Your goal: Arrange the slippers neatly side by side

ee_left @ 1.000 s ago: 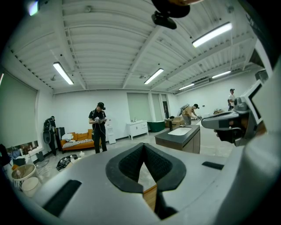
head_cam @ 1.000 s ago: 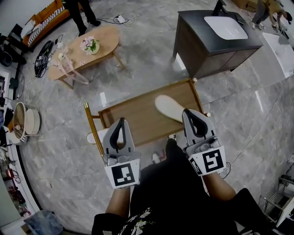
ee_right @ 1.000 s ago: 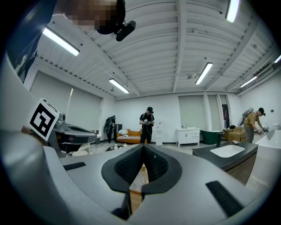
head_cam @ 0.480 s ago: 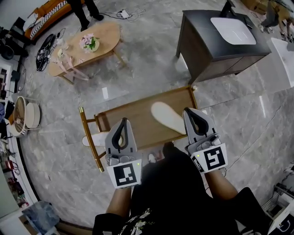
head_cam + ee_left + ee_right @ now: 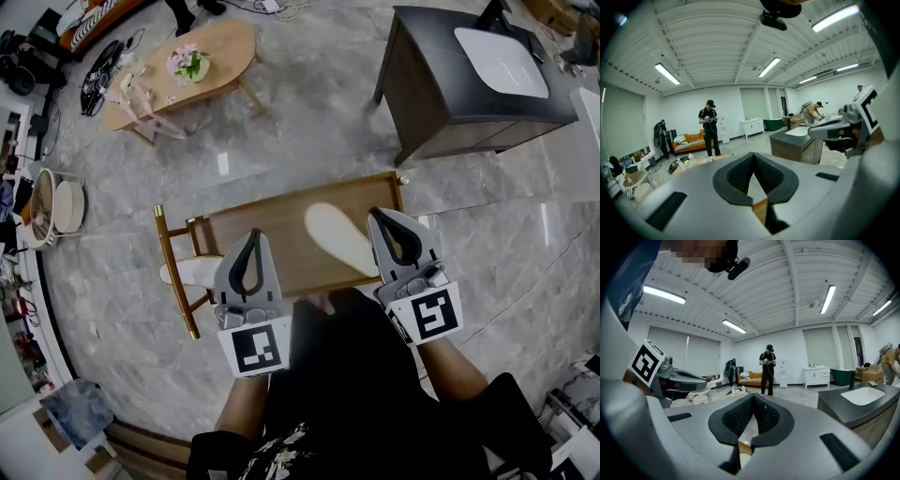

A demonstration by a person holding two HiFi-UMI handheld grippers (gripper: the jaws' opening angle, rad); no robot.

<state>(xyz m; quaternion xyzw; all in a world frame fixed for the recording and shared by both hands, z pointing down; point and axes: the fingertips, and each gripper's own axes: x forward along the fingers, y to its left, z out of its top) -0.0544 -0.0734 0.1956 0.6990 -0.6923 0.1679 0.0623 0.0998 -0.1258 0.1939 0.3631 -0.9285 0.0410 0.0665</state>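
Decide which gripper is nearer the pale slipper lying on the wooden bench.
Right. In the head view the right gripper sits against the slipper's right edge; the left gripper is farther off, left of it.

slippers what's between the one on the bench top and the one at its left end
Head view: only bare bench top lies between them; the shut left gripper hangs above that stretch.

A low wooden table (image 5: 253,234) with a brown top stands on the grey marble floor (image 5: 309,131). One pale slipper (image 5: 337,236) lies flat on the top near the right edge, set on a slant from the far side toward the near right corner. A second slipper (image 5: 187,273), white, lies at the table's left edge. Whether it rests on the floor or on the frame cannot be told.
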